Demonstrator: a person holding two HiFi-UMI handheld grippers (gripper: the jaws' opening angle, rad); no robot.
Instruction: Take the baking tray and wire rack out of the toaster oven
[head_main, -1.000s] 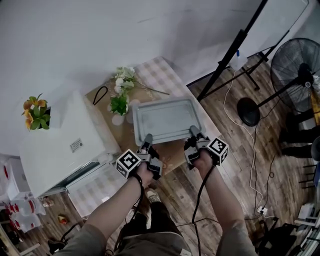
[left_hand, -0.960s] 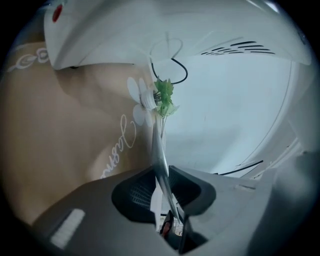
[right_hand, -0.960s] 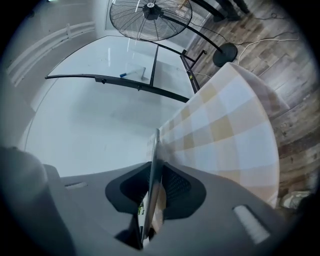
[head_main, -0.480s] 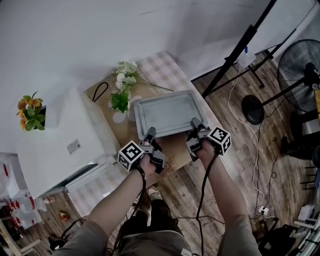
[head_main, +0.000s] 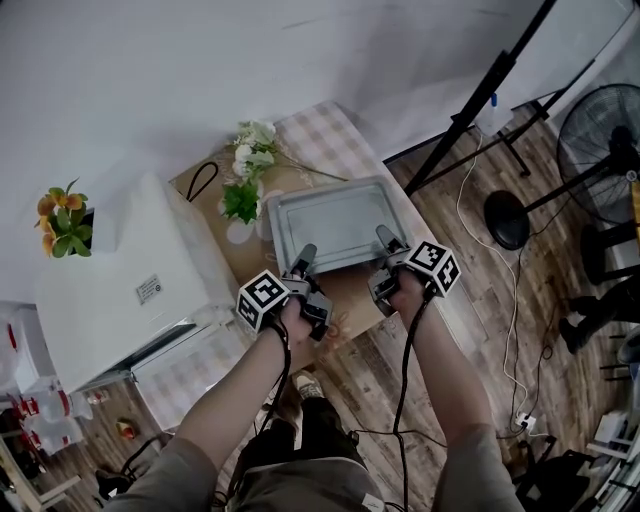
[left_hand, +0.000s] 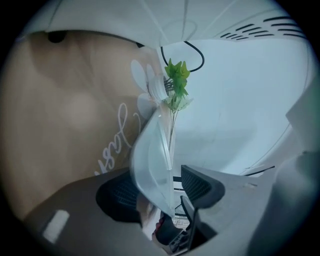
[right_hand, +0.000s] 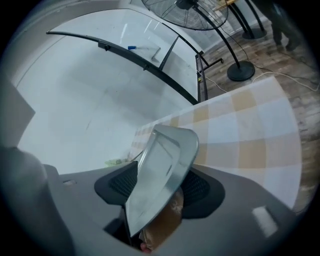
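Observation:
The grey baking tray (head_main: 330, 225) lies on the table, empty, with its near rim toward me. My left gripper (head_main: 305, 256) stands at the rim's left part and my right gripper (head_main: 383, 238) at its right part. In the left gripper view the tray's rim (left_hand: 150, 160) passes between the jaws of the left gripper (left_hand: 167, 187), with a slit of daylight beside one pad. In the right gripper view the rim (right_hand: 160, 170) sits loosely between the jaws of the right gripper (right_hand: 157, 187), which have just been opening. No wire rack shows in any view.
The white toaster oven (head_main: 130, 290) stands at the left with its door down. A vase of white flowers (head_main: 245, 190) stands just beyond the tray's far left corner, and orange flowers (head_main: 62, 222) behind the oven. A lamp stand (head_main: 480, 100) and a fan (head_main: 605, 130) stand on the floor at the right.
Both hands have eased a little farther over the table and lower with the tray's near rim. The tray now rests flat on the table.

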